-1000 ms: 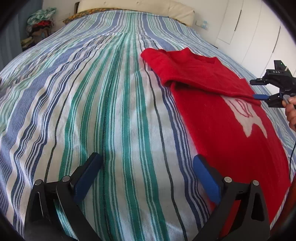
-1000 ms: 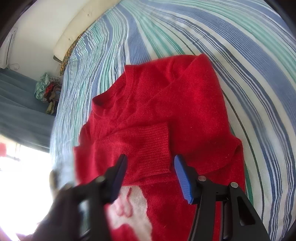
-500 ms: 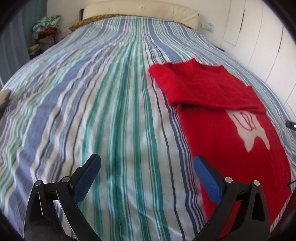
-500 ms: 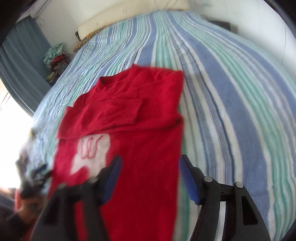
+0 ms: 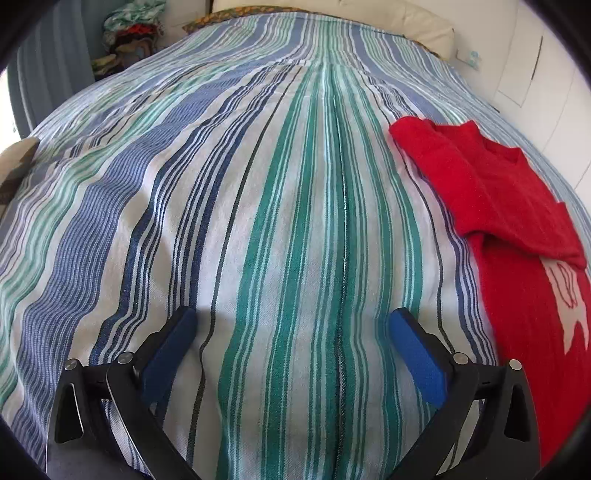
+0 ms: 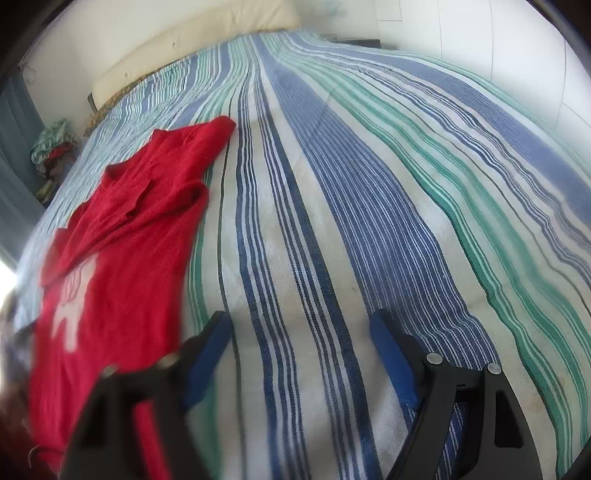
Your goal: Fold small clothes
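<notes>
A small red sweater (image 5: 517, 229) with a white motif lies flat on the striped bed cover (image 5: 280, 206), both sleeves folded across its chest. In the left wrist view it sits at the far right; my left gripper (image 5: 293, 321) is open over bare stripes, well left of it, nothing between its blue pads. In the right wrist view the sweater (image 6: 122, 251) lies at the left. My right gripper (image 6: 301, 326) hovers over the cover to the right of the sweater's edge; its jaws are opening and hold nothing.
A cream headboard cushion (image 6: 192, 44) runs along the far end of the bed. A heap of clothes (image 5: 129, 33) sits beside a blue curtain past the bed's corner. White wardrobe doors (image 5: 535, 66) stand beyond the bed's far right side.
Both grippers have drawn away from the sweater: the left slid left, the right swung off the folded sleeve and to the right. The right jaws have widened.
</notes>
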### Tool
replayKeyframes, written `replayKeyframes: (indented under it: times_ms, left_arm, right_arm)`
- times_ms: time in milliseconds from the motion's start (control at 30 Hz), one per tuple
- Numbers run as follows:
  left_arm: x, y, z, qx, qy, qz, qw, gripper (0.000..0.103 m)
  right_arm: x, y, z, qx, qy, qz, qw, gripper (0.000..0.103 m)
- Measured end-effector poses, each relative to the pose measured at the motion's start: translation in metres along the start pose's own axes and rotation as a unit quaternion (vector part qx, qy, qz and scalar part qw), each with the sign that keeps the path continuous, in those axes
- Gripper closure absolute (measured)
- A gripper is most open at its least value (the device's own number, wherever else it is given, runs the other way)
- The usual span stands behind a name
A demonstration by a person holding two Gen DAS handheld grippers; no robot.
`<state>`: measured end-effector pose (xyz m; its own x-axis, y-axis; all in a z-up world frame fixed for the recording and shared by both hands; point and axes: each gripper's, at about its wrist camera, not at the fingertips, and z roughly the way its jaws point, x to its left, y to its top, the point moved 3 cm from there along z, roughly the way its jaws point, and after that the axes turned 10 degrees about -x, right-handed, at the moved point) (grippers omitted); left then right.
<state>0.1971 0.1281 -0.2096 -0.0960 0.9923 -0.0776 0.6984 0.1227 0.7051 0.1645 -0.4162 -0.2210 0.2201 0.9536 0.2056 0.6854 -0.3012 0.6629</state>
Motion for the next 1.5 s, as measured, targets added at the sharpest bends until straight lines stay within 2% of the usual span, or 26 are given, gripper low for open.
replayKeyframes:
  times_ms: [167, 333, 1500]
  left_arm:
    - [0.002, 0.004, 0.000, 0.000, -0.005, -0.006, 1.0000, 0.000]
    - [0.001, 0.002, -0.002, 0.000, -0.004, -0.004, 1.0000, 0.000]
    - [0.002, 0.002, -0.002, 0.001, -0.004, -0.004, 1.0000, 0.000]
  right_arm:
    - [0.008, -0.002, 0.004, 0.002, 0.001, -0.018, 1.000, 0.012]
    - [0.016, -0.008, 0.007, 0.004, -0.012, -0.041, 0.999, 0.007]
    - [0.016, -0.010, 0.005, 0.000, -0.009, -0.046, 0.999, 0.004]
